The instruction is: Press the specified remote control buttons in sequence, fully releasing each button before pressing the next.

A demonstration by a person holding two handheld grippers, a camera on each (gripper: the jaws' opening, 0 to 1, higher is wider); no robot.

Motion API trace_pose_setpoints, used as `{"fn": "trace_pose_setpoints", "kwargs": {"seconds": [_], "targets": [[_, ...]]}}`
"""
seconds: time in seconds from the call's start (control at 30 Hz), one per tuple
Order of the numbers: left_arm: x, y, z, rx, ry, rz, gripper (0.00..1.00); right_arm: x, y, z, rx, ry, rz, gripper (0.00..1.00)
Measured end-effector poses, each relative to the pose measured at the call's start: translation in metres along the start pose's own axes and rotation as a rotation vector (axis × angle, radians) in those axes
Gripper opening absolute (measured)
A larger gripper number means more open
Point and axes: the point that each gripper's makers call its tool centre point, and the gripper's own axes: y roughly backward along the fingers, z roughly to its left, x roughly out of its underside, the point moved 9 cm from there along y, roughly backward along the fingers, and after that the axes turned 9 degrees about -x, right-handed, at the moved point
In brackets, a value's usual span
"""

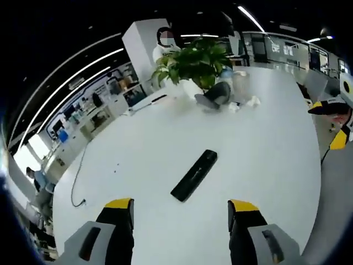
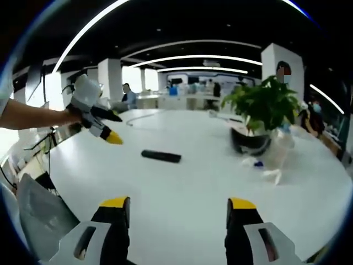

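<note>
A black remote control (image 1: 194, 175) lies flat on the white table (image 1: 265, 160), a short way ahead of my left gripper (image 1: 181, 207), whose yellow-tipped jaws stand open with nothing between them. In the right gripper view the remote (image 2: 160, 156) lies left of centre, well beyond my right gripper (image 2: 177, 204), also open and holding nothing. A hand holds the left gripper (image 2: 115, 128) above the table (image 2: 187, 182), just left of the remote. The right gripper (image 1: 326, 122) comes in at the table's right edge.
A potted green plant (image 1: 193, 61) (image 2: 262, 110) stands at the table's far side, with white crumpled bits (image 1: 252, 101) (image 2: 273, 165) beside it. A thin cable (image 1: 77, 176) trails near the left edge. A grey chair (image 2: 38, 215) sits by the table. People sit in the background.
</note>
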Motion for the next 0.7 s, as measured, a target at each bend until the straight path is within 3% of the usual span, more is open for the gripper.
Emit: {"fn": "trace_pose_setpoints", "kwargs": {"seconds": [0.23,0.6,0.7], "targets": [[-0.013,-0.02,0.011,0.127,-0.046,0.053,0.62,0.001,-0.001,-0.001,0.0,-0.005,0.01,0.7],[-0.023,-0.055,0.019,0.211,-0.211,0.15,0.59,0.001,-0.003,-0.001,0.006,-0.004,0.026,0.7],[-0.026,-0.067,0.016,0.242,-0.224,0.17,0.53,0.001,-0.003,-0.001,0.011,-0.007,0.033,0.7]]}}
